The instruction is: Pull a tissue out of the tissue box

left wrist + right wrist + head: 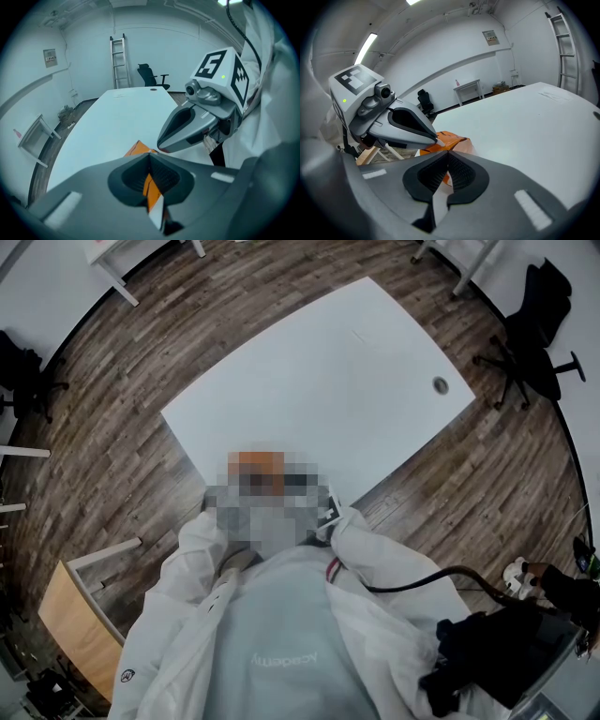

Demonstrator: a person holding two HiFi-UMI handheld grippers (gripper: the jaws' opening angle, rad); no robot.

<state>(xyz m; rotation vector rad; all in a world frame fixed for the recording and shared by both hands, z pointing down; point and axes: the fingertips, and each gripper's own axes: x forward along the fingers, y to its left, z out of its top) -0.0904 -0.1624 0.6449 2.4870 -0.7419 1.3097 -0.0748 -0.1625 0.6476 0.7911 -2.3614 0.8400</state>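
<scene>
I note left gripper (149,155) and right gripper (447,153) jaws both pressed together. Orange tissue box (451,139) lies on table (525,126), just beyond both tips.

Looks like a sparse office or lab room (more workspace than home). Has a large white table (356,362) on a wood-plank floor (187,343), a black swivel chair (534,352) by plain white walls (454,61), a ladder (118,61) against the far wall, a strip light (365,47) overhead, a small wall panel (490,36) and a side desk (468,89).
</scene>
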